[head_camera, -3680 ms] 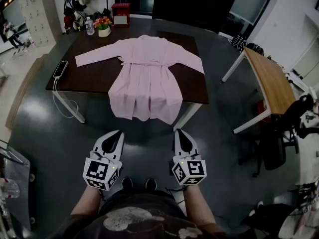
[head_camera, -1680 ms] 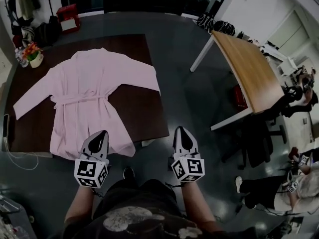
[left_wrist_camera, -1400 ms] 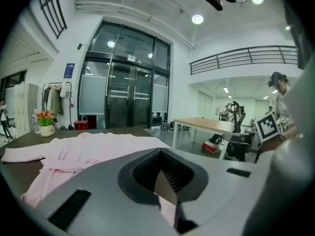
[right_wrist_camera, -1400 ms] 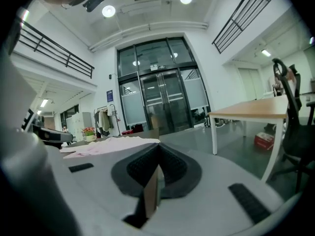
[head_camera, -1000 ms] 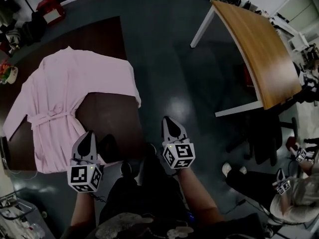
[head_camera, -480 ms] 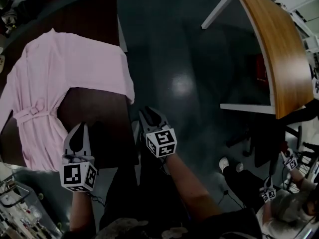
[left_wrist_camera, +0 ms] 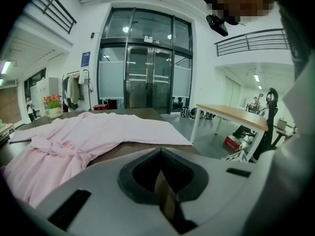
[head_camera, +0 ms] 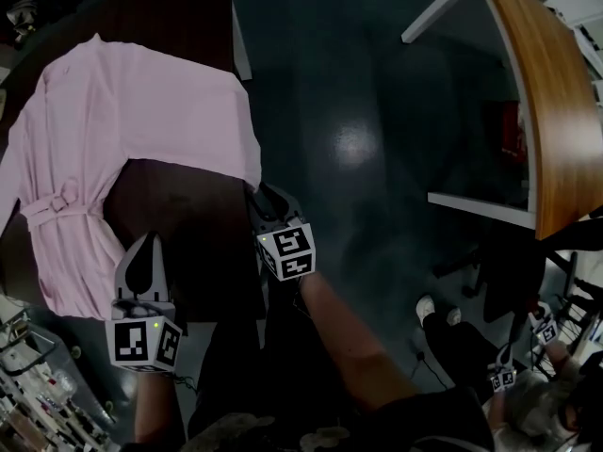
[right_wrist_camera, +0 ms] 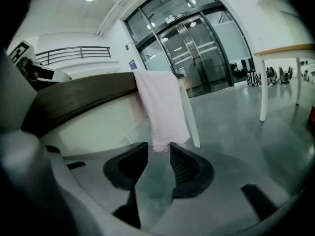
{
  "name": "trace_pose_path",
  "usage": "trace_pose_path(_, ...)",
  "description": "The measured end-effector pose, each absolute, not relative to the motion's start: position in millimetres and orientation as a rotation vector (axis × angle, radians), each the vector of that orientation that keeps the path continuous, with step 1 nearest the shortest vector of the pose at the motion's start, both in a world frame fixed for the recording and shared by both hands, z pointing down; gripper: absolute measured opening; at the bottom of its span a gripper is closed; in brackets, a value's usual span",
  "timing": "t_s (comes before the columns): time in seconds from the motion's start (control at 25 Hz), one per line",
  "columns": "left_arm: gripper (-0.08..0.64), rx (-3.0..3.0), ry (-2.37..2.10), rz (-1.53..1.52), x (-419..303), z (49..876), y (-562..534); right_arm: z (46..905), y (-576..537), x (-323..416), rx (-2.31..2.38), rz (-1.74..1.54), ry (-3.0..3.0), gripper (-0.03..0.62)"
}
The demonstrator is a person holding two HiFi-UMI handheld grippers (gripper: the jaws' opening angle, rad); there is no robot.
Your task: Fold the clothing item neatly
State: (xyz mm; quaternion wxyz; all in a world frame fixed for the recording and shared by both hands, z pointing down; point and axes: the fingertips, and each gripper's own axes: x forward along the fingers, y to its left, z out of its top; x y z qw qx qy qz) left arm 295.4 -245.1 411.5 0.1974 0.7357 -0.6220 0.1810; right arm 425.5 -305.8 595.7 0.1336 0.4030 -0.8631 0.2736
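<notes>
A pink robe [head_camera: 122, 111] lies spread flat on the dark brown table [head_camera: 188, 224]. One sleeve [head_camera: 247, 158] hangs over the table edge. My right gripper [head_camera: 265, 197] is below that edge, just under the sleeve's end. In the right gripper view the sleeve [right_wrist_camera: 160, 112] hangs down to the tips of the right gripper [right_wrist_camera: 158, 149]. Its jaws are opening and the pads do not press on the cloth. My left gripper [head_camera: 146, 245] hovers over the table's near edge beside the robe's skirt. The left gripper [left_wrist_camera: 160, 152] is shut and empty, with the robe [left_wrist_camera: 74, 136] beyond it.
A light wooden table [head_camera: 556, 111] on white legs stands to the right across dark floor. A seated person [head_camera: 471, 347] is at the lower right. Glass doors [left_wrist_camera: 142, 77] and a flower pot [left_wrist_camera: 51, 107] are beyond the table.
The view has swung round to the table's side. My right gripper has moved left and forward to the hanging sleeve end, and its jaws have parted. The left gripper has stayed shut.
</notes>
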Motion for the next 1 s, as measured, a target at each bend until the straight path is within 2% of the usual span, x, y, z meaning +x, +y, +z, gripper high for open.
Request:
trace_pose_path(0.12,0.009,2.029,-1.763,0.498,288.5,410.6,-244.5,594.7,-311.6,428.2,1.183,0.78,-2.49,0.129)
trace_pose_path(0.16,0.011,2.021,-1.766,0.495,286.9,410.0,-244.4,593.8,-312.9,431.7,1.192,0.773,-2.48,0.111)
trace_pose_path(0.24,0.011,2.016,-1.773,0.492,284.2,407.5,-244.3,591.6,-313.7,441.0,1.21,0.752,-2.452,0.027)
trace_pose_path(0.72,0.011,2.011,-1.877,0.413,248.8,360.8,-239.2,524.2,-320.6,504.9,1.395,0.591,-2.333,0.021)
trace_pose_path(1.0,0.011,2.043,-1.952,0.331,202.9,330.2,-238.8,451.8,-351.0,501.7,1.531,0.473,-2.352,0.021)
